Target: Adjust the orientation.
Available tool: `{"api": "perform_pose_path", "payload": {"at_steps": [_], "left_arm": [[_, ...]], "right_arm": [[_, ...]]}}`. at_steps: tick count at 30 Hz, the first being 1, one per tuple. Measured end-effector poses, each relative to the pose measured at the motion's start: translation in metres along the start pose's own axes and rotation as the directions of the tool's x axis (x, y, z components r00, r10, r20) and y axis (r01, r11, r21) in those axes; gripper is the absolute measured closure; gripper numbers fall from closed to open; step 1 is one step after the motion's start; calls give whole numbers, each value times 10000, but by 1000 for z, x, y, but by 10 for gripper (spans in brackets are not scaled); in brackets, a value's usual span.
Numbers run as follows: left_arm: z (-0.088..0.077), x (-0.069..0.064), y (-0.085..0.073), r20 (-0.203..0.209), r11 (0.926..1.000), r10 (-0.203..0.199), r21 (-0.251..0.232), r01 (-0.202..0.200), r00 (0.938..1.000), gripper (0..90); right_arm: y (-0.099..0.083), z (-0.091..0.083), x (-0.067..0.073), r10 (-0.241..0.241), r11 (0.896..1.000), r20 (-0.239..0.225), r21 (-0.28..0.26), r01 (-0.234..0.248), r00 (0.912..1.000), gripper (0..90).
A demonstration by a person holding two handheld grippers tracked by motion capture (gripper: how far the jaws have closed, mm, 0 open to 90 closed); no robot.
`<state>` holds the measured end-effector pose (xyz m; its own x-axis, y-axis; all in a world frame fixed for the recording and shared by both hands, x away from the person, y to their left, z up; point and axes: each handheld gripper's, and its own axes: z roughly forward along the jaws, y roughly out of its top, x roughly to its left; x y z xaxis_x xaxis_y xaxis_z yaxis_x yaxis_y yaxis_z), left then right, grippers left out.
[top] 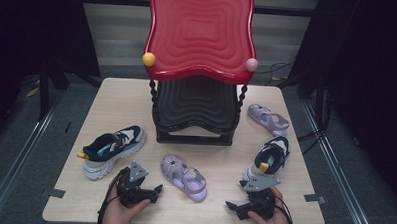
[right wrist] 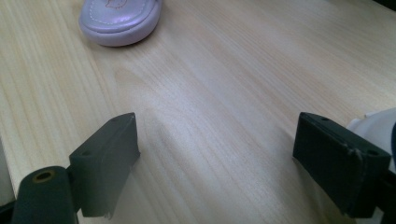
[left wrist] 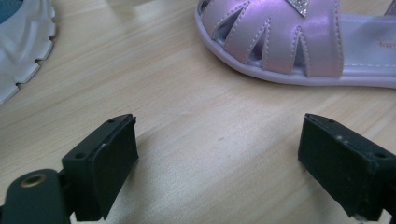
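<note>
Lilac, shiny leather sandal (top: 183,177) lies on the pale wooden worktop (top: 220,158) between my two claws; my left claw (top: 157,190) rests released just beside its toe; my right claw (top: 229,205) is also released, holding nothing, near the navy-and-white sneaker (top: 268,158).

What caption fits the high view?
Two open grippers, left gripper and right gripper, flank a purple sandal on the table.
</note>
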<state>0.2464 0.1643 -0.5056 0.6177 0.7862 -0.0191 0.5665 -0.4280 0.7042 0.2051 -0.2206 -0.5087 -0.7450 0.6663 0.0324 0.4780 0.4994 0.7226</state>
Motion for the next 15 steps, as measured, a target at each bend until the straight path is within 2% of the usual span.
{"api": "perform_pose_path", "payload": {"at_steps": [1,3,5,6,7,8,9,11,13,14,15], "left_arm": [[-3,0,3,14,9995,96,307,-96,10000,166],[-4,-1,4,2,9990,14,447,-14,10000,186],[-7,-3,10,448,9958,-111,910,70,9989,210],[-7,-3,10,448,9958,-111,910,70,9989,227],[-9,-7,16,577,9924,99,1216,-169,9983,232],[-11,-9,20,492,9916,249,1254,-309,9985,232],[-14,-11,25,674,9905,461,1260,-543,9967,236],[-16,-13,29,794,9891,518,1337,-621,9955,249],[-18,-17,37,955,9842,782,1513,-921,9924,257],[-18,-19,41,1127,9813,872,1615,-1048,9898,261],[-17,-23,48,1615,9751,840,1899,-1145,9833,273]], "right_arm": [[0,0,0,-7,10000,-9,-10,7,10000,135],[0,0,0,0,10000,0,-1,0,10000,135],[0,0,0,7,10000,-13,-12,-7,10000,135],[0,0,0,7,10000,-13,-12,-7,10000,135],[0,0,0,-5,10000,-5,-7,5,10000,135],[0,0,0,2,10000,4,-3,-2,10000,135],[0,0,0,-3,10000,-3,-6,3,10000,135],[0,0,0,5,10000,4,0,-5,10000,135],[0,0,0,4,10000,-32,-28,-4,10000,136],[0,0,0,9,10000,-27,-25,-9,10000,135],[0,0,0,7,10000,-28,-30,-7,10000,135]]}}
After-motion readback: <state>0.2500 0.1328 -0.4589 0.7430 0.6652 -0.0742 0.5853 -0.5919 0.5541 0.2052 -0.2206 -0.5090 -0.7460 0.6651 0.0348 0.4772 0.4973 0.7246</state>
